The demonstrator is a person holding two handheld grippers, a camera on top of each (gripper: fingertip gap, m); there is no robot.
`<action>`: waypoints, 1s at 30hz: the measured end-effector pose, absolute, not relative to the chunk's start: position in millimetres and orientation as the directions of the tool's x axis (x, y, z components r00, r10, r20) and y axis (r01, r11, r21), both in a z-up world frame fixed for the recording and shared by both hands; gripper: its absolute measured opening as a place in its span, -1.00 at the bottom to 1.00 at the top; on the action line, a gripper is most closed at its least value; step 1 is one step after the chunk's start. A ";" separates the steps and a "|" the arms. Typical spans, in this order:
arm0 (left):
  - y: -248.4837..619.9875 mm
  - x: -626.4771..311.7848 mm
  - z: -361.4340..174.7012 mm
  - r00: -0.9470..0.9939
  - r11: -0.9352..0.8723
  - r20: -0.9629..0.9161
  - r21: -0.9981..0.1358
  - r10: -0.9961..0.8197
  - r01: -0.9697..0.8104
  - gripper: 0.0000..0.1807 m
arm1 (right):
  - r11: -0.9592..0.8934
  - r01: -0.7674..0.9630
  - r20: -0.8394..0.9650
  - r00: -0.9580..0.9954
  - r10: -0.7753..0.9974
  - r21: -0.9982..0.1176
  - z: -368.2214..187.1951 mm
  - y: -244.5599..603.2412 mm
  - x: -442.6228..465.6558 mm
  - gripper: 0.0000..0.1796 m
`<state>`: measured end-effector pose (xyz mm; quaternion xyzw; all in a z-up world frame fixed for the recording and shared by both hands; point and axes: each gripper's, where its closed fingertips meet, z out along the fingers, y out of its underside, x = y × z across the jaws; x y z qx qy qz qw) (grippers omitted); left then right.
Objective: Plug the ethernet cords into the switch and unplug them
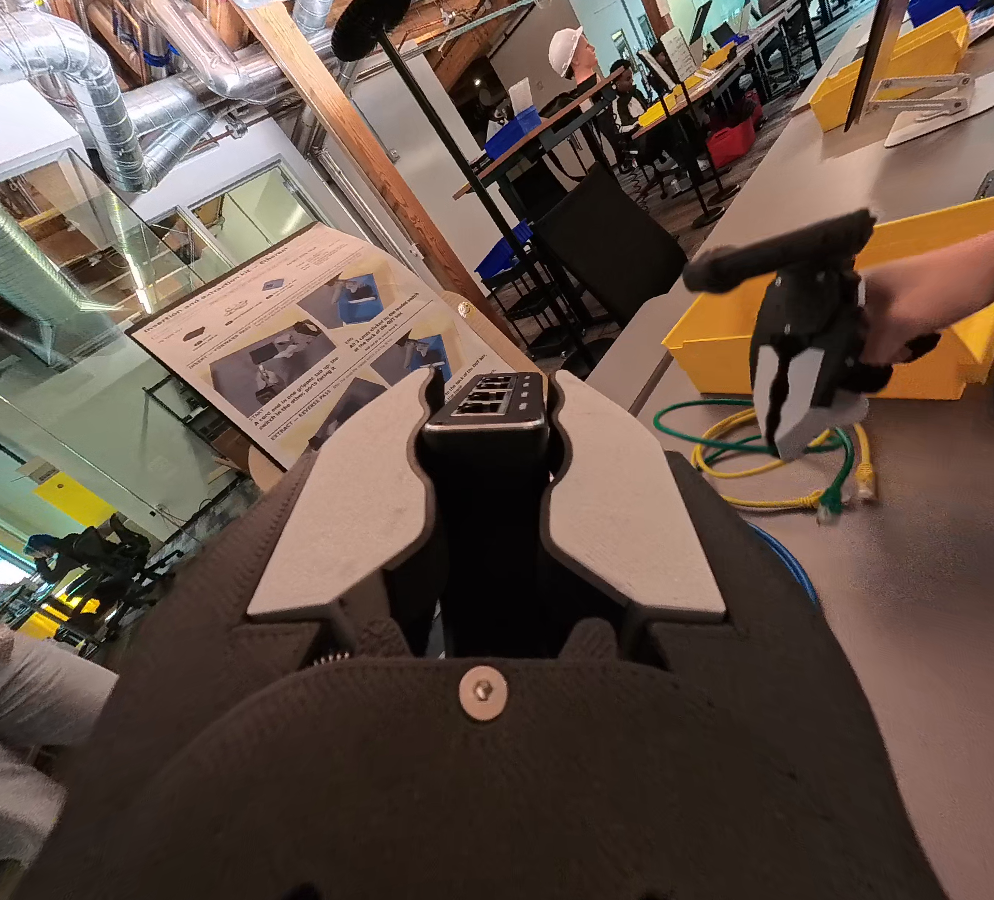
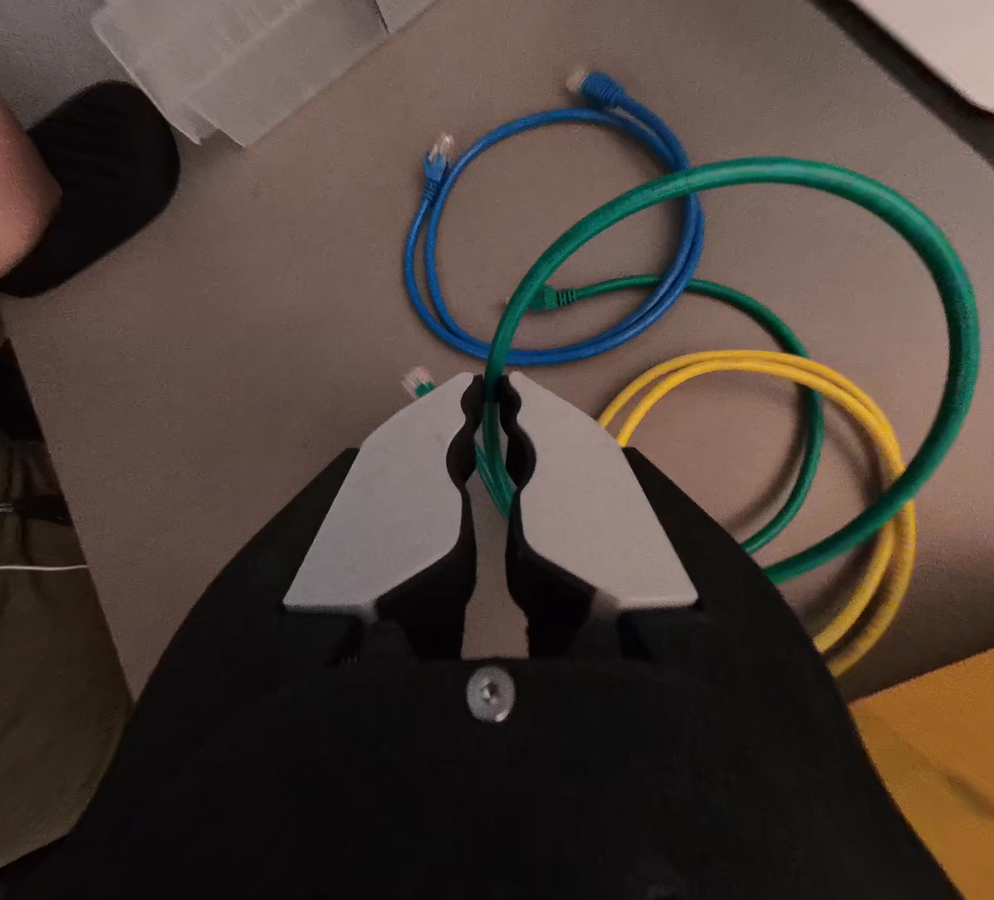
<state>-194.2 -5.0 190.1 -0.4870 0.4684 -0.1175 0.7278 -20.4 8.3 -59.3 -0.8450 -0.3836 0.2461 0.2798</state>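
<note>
**Switch clamped at left, green cord pinched at right**

In the left wrist view, a printed instruction sheet [image 1: 301,341] is seen propped upright at the far left, behind the fingers. The black switch [image 1: 487,422] is held between the two fingers of the left gripper [image 1: 490,390], clamped by its sides, with its row of ports turned upward toward the camera. None of the ports that can be seen is occupied. To the right, on the grey table [image 1: 882,605], the green cord [image 1: 672,422] and the yellow cord [image 1: 753,470] are seen coiled together, with a yellow bin [image 1: 715,336] behind them. Above the coils the right gripper [image 1: 782,444] is held by a hand [image 1: 925,304], pointed downward.

In the right wrist view, a clear plastic bin [image 2: 242,19] is blurred at upper left. The blue cord [image 2: 554,239] lies coiled on the table [image 2: 242,336], both plugs free. The right gripper [image 2: 492,382] is closed narrowly on the green cord [image 2: 807,207], which is pinched just behind its plug and arcs away in a raised loop. The yellow cord [image 2: 807,374] is coiled at the right, under the green loop.
</note>
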 end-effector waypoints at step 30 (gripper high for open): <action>-6.4 -193.6 189.7 0.531 0.500 -0.574 -0.815 -0.623 -0.294 -0.60 | -0.594 0.646 -0.306 0.511 0.803 -0.480 -31.6 -110.3 -91.9 -0.92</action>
